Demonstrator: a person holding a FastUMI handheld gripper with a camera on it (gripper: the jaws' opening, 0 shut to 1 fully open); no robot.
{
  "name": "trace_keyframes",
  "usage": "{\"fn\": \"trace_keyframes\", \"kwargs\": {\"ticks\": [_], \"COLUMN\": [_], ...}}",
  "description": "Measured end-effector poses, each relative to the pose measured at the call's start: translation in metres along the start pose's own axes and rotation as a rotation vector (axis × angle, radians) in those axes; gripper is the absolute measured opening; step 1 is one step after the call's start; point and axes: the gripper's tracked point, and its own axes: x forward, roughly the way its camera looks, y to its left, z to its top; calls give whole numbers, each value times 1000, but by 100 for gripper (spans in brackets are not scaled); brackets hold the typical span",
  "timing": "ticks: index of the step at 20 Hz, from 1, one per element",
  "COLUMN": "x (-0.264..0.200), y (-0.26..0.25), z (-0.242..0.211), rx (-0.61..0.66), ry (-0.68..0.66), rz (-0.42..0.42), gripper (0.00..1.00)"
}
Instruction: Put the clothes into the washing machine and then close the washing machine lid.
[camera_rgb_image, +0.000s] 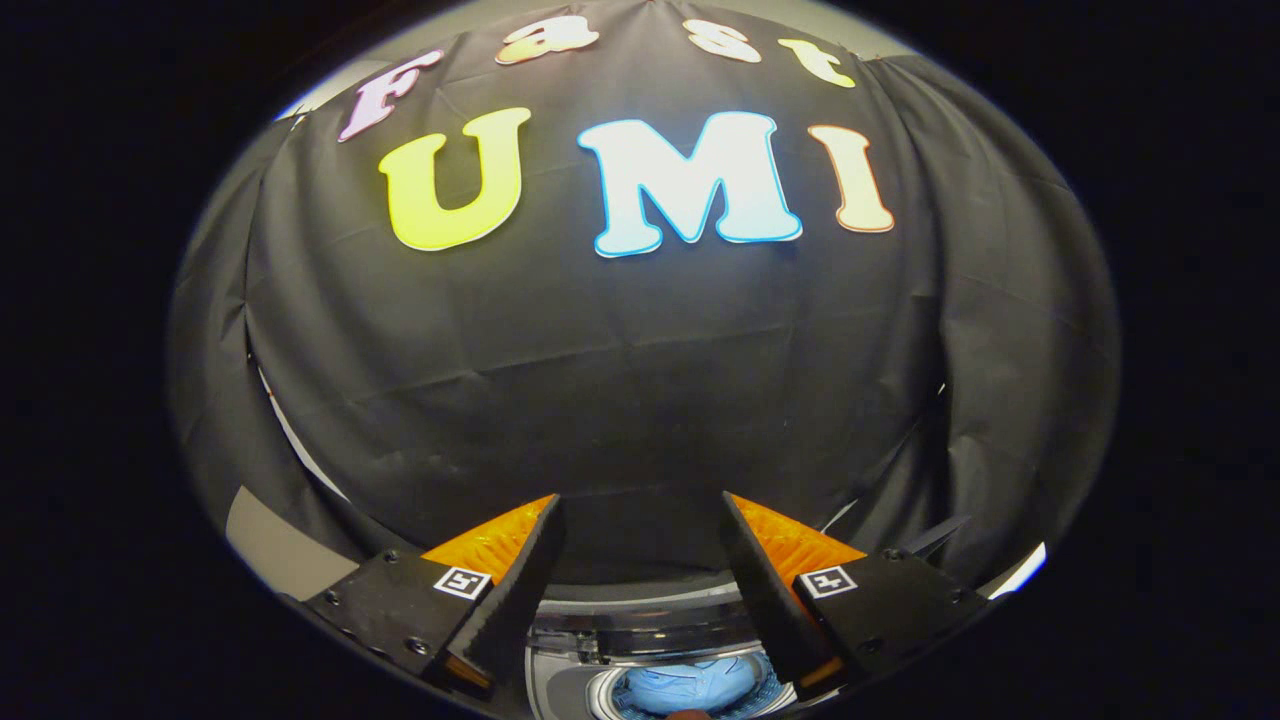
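Observation:
My gripper (640, 515) is held high and stands open, with nothing between its fingers. Far below, between the fingers, lies the top of the washing machine (560, 685). Its round drum opening holds light blue clothes (690, 685). A clear lid (650, 625) stands raised at the back of the opening, just beyond the drum.
The black cloth wall (640, 380) of the booth rises straight ahead, beyond the fingers. A strip of pale floor or wall (270, 545) shows to the left of the left finger.

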Motion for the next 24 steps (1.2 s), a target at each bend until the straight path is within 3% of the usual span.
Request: {"fn": "trace_keyframes", "kwargs": {"ticks": [10,14,24], "x": [24,28,22], "y": [1,-3,-1], "z": [-21,-48,-49], "rx": [-74,-116,-146], "ry": [64,121,88], "rz": [11,-2,1], "gripper": [96,96,97]}}
